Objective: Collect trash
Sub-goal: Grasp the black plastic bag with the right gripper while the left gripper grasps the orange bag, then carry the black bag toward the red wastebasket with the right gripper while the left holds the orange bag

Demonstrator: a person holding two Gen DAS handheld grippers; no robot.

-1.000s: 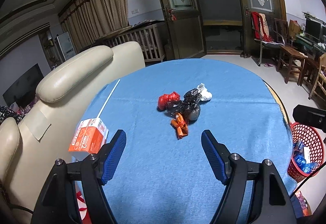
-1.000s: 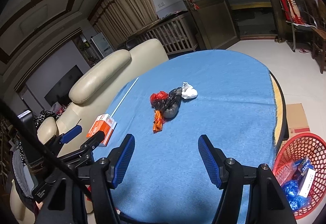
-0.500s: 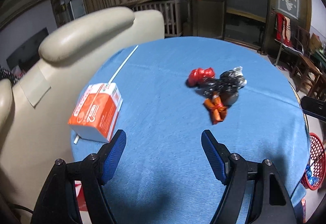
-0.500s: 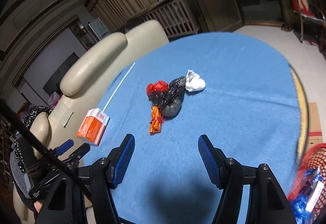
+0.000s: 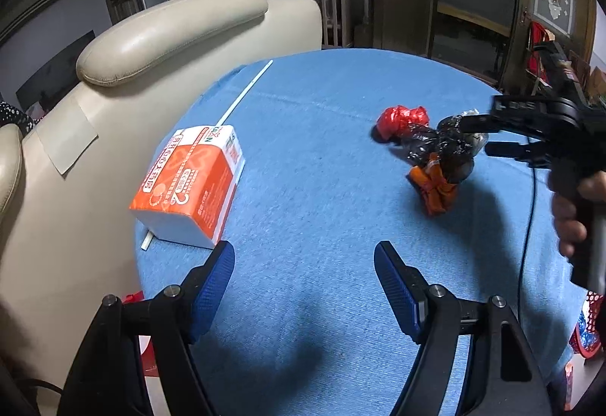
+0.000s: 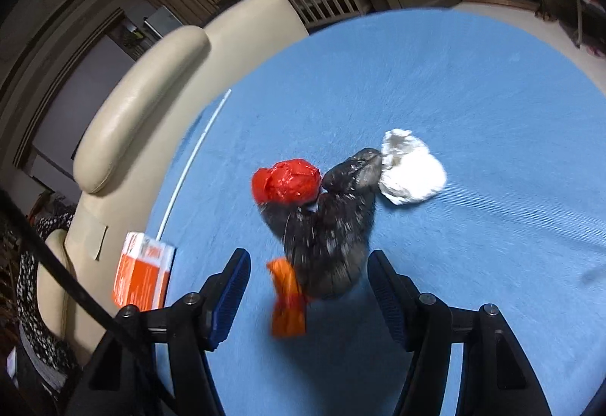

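Now the right gripper (image 6: pixel 308 287) hangs over the trash heap on the blue table (image 6: pixel 492 113), jaws apart, nothing clamped; the black bag (image 6: pixel 329 242) and orange wrapper (image 6: pixel 288 298) lie between its fingers. Left gripper (image 5: pixel 303 287) is open too, near the orange box (image 5: pixel 189 181). Advice: lower squarely, centre on one item, avoid dragging the red wad (image 6: pixel 286 181) or white wad (image 6: pixel 409 170).

Four crumpled trash bags on the table (image 6: pixel 492 83), one red (image 6: pixel 288 180), one black (image 6: pixel 329 238), one orange (image 6: pixel 288 296), one white (image 6: pixel 411 172), one orange carton (image 5: pixel 191 181), one white stick (image 5: pixel 244 96)
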